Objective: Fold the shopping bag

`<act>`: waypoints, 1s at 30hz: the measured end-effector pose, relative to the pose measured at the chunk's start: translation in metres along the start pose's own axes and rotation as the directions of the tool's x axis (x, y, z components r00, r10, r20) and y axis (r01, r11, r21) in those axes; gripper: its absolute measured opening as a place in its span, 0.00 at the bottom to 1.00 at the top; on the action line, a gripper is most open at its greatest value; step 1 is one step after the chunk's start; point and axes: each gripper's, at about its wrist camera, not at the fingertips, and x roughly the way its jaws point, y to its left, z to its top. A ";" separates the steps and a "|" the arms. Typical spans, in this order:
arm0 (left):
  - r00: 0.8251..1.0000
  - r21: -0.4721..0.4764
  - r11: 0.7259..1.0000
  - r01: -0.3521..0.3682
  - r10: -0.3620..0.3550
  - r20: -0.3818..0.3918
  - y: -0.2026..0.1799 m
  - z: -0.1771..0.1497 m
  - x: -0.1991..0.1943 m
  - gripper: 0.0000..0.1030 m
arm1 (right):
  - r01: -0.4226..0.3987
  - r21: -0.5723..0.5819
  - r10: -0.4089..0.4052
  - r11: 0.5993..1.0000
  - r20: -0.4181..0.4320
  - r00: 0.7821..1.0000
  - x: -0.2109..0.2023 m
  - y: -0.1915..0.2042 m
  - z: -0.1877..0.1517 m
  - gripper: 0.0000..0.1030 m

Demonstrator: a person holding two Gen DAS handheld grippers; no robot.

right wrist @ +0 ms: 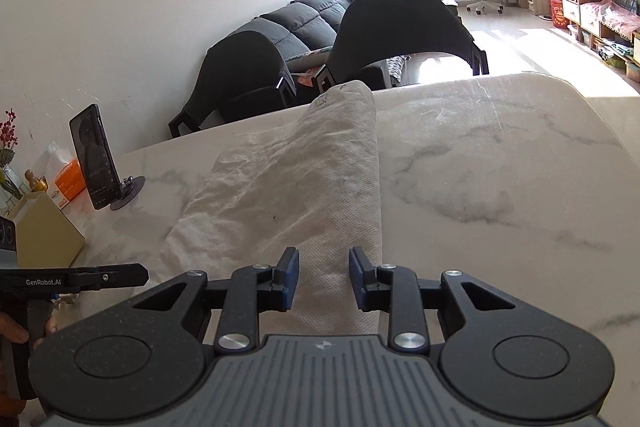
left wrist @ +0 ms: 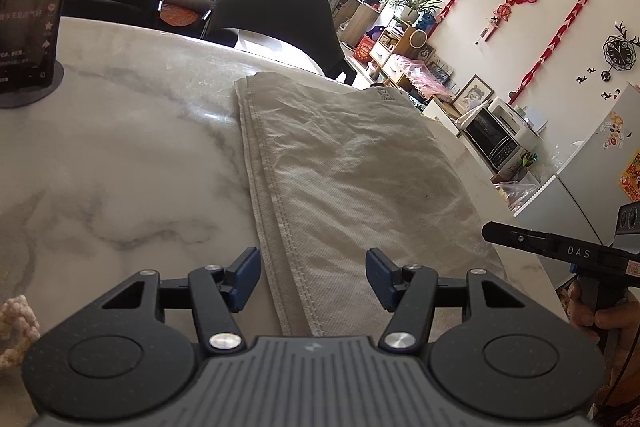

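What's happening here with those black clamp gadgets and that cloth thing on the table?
A person holds a two-finger gripper in each hand over a pale shopping bag that lies flat, folded lengthwise, on a marble table. Both the left gripper and the right gripper are open at the bag's near end, gripping nothing.

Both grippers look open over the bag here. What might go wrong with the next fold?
The shopping bag is already several stitched layers thick, so the left gripper, open over its near left edge, may pinch only the top layers. The bag's right side lies near the marble table's edge; a pull by the right gripper might drag it off.
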 end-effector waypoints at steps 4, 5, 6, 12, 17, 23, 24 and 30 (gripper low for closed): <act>1.000 0.002 1.000 0.011 -0.011 -0.001 0.001 -0.001 0.000 0.56 | -0.013 -0.058 0.009 0.998 -0.059 0.998 0.017 0.017 -0.009 0.31; 1.000 -0.005 1.000 0.015 -0.015 -0.002 0.002 -0.001 0.000 0.56 | -0.008 -0.074 0.003 0.997 -0.062 0.998 0.019 0.021 -0.010 0.31; 1.000 -0.014 1.000 0.018 -0.018 -0.003 0.004 -0.001 -0.001 0.56 | 0.003 -0.092 -0.008 0.996 -0.056 0.998 0.018 0.026 -0.011 0.31; 0.998 -0.106 0.993 0.056 -0.056 0.010 0.020 0.000 -0.011 0.56 | -0.014 -0.144 0.010 0.989 -0.033 0.999 -0.001 0.057 -0.019 0.35; 0.991 -0.182 0.975 0.131 -0.129 0.025 0.028 -0.005 -0.020 0.56 | -0.064 -0.210 0.055 0.976 -0.051 0.997 -0.004 0.099 -0.035 0.44; 0.982 -0.241 0.952 0.191 -0.185 0.046 0.035 -0.015 -0.034 0.56 | -0.119 -0.307 0.099 0.944 -0.080 0.992 0.002 0.147 -0.053 0.55; 0.980 -0.248 0.948 0.198 -0.192 0.048 0.036 -0.017 -0.036 0.56 | -0.122 -0.326 0.100 0.937 -0.085 0.991 0.003 0.154 -0.056 0.56; 0.966 -0.294 0.921 0.254 -0.254 0.039 0.039 -0.027 -0.036 0.56 | -0.140 -0.353 0.103 0.925 -0.122 0.987 0.015 0.172 -0.070 0.56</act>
